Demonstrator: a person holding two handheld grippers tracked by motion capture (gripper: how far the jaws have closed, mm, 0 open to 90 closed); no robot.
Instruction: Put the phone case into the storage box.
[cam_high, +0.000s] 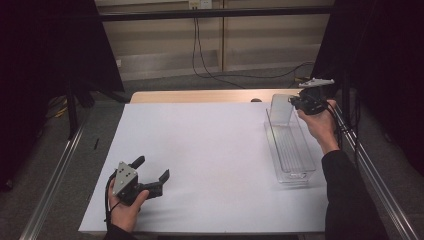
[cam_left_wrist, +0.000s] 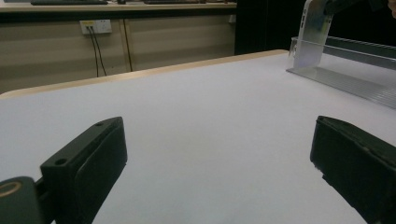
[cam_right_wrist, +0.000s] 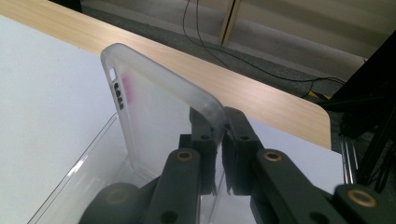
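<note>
A clear, frosted phone case (cam_high: 281, 108) (cam_right_wrist: 154, 107) (cam_left_wrist: 314, 35) is held upright over the far end of a long clear plastic tray (cam_high: 292, 150) (cam_right_wrist: 79, 182) (cam_left_wrist: 355, 81) at the table's right. My right gripper (cam_high: 299, 103) (cam_right_wrist: 219, 140) is shut on the case's edge, pinching one corner. My left gripper (cam_high: 151, 169) (cam_left_wrist: 217, 158) rests near the front left of the white table cover, jaws wide open with nothing between them.
The white cover (cam_high: 200, 160) spreads over most of the table, with a bare wooden strip (cam_high: 200, 96) along the far edge. Metal rails (cam_high: 50, 190) run beside the table on both sides. Cables (cam_high: 210, 70) lie on the floor beyond.
</note>
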